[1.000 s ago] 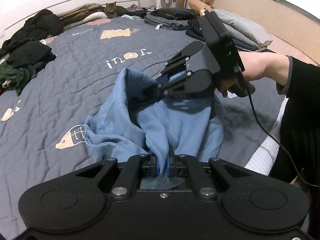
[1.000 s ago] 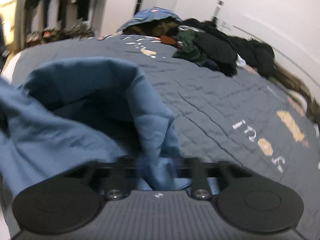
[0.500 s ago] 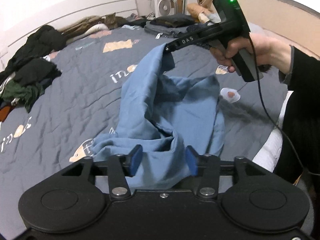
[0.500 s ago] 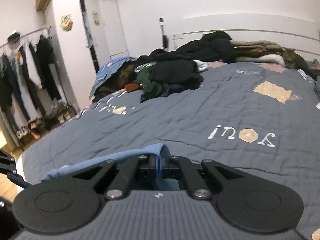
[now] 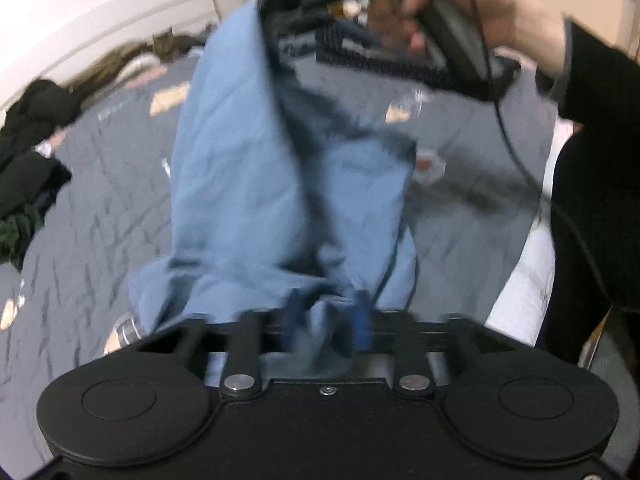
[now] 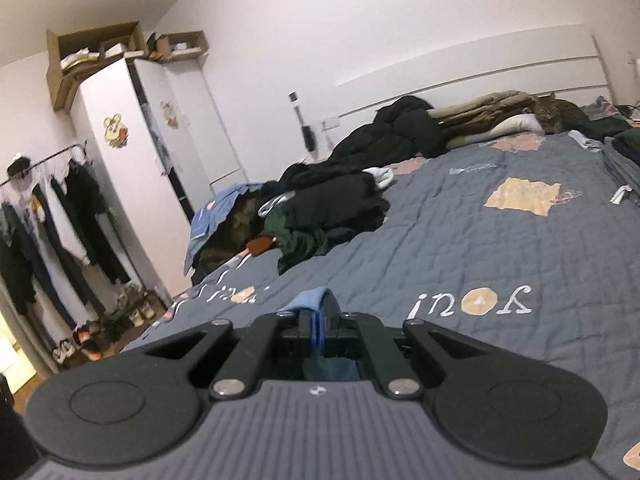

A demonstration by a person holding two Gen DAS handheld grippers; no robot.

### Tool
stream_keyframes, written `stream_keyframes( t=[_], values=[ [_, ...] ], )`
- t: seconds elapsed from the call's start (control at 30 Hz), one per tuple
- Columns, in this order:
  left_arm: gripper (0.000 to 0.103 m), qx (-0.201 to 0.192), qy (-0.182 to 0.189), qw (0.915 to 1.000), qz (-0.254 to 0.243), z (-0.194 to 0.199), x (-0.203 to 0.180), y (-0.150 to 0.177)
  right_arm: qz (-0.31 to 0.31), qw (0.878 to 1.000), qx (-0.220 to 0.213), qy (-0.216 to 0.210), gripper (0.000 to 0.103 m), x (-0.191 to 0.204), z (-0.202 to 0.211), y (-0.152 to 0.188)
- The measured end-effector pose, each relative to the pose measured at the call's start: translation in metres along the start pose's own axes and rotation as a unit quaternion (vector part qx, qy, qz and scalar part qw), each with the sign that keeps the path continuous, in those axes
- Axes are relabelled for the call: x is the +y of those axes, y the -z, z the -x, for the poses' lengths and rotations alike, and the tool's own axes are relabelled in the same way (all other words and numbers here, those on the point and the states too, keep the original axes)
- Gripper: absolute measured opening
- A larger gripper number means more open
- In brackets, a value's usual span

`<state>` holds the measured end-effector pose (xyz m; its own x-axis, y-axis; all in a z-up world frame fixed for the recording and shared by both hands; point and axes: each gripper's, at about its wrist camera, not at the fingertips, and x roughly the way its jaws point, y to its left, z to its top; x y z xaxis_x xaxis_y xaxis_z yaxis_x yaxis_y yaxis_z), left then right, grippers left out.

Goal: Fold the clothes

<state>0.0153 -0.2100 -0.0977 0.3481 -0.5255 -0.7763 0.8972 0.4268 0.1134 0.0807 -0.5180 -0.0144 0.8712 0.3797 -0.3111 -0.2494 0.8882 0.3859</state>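
Shirt pinched in right claw

Quilt lay open ahead of the dark clothes pile; that pile and the cat beyond it blocked the headboard side.

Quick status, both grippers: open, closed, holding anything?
Left gripper: open, blue garment between its fingers.
Right gripper: closed on the blue garment's edge.
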Motion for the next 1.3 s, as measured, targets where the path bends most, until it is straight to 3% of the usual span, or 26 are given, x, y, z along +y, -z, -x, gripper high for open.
stream_keyframes(
  t=[0.13, 0.3, 0.57, 0.63, 0.7, 0.8, 0.93, 1.0, 1.13, 1.2, 1.3],
  values=[
    [0.006, 0.006, -0.002, 1.0000, -0.001, 0.024, 0.011, 0.014, -0.037, 0.999, -0.022, 0.015, 0.001, -0.017, 0.009, -0.005],
    [0.004, -0.054, -0.050, 0.9967, 0.034, 0.093, 0.044, 0.014, -0.087, 0.993, -0.072, 0.031, 0.001, -0.039, 0.033, -0.017],
    [0.004, -0.182, -0.126, 0.9714, 0.085, 0.209, 0.086, -0.007, -0.114, 0.976, -0.183, 0.021, 0.001, -0.046, 0.099, -0.045],
    [0.004, -0.198, -0.140, 0.9659, 0.091, 0.225, 0.088, -0.008, -0.114, 0.973, -0.201, 0.018, 0.001, -0.045, 0.111, -0.050],
    [0.004, -0.193, -0.144, 0.9655, 0.099, 0.228, 0.089, -0.006, -0.111, 0.972, -0.208, 0.023, 0.001, -0.046, 0.119, -0.052],
    [0.004, -0.166, -0.128, 0.9737, 0.089, 0.203, 0.079, -0.004, -0.094, 0.977, -0.189, 0.045, 0.001, -0.048, 0.115, -0.051],
    [0.007, -0.130, -0.104, 0.9832, 0.075, 0.167, 0.064, 0.000, -0.079, 0.988, -0.114, 0.064, 0.001, -0.052, 0.077, -0.036],
    [0.019, -0.111, -0.093, 0.9872, 0.067, 0.149, 0.056, 0.001, -0.085, 0.991, -0.077, 0.068, 0.001, -0.057, 0.055, -0.024],
    [0.061, -0.075, -0.069, 0.9935, 0.052, 0.113, 0.041, 0.005, -0.078, 0.993, -0.018, 0.089, 0.001, -0.062, 0.019, 0.000],
    [0.066, -0.056, -0.057, 0.9958, 0.044, 0.096, 0.033, 0.006, -0.081, 0.992, -0.003, 0.093, 0.001, -0.066, 0.010, 0.007],
    [0.067, -0.058, -0.044, 0.9966, 0.038, 0.076, 0.031, -0.008, -0.081, 0.992, 0.004, 0.095, 0.001, -0.067, 0.010, 0.012]
  ],
)
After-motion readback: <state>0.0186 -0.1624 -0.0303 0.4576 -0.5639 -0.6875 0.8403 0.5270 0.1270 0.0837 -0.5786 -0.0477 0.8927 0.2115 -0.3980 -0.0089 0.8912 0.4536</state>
